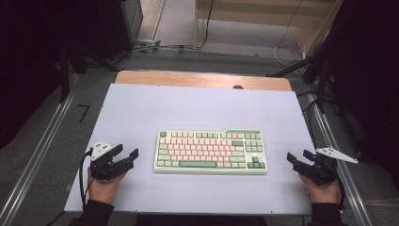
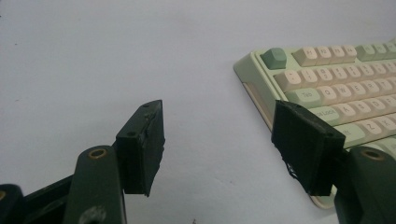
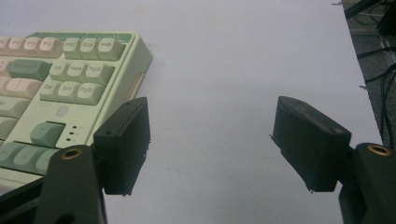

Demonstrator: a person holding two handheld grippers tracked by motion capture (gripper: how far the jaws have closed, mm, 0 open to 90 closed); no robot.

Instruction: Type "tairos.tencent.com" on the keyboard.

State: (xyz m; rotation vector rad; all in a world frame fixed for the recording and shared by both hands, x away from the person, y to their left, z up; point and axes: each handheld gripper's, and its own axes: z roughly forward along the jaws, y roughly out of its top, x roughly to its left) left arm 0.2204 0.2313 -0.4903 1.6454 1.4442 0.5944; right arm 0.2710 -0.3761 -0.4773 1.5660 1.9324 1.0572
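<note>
A pale green keyboard with pink and green keys lies flat in the middle of the white table top. My left gripper hovers just left of the keyboard, open, nothing between its fingers. In the left gripper view that gripper has its right jaw in front of the keyboard corner. My right gripper is off the keyboard's right end, open and empty. The right gripper view has the right gripper over bare table, with the keyboard at the left.
The white sheet covers a wooden table whose far edge shows. Metal rails run along both sides. Cables and dark stands lie on the floor beyond. A person's hands hold the grippers near the front edge.
</note>
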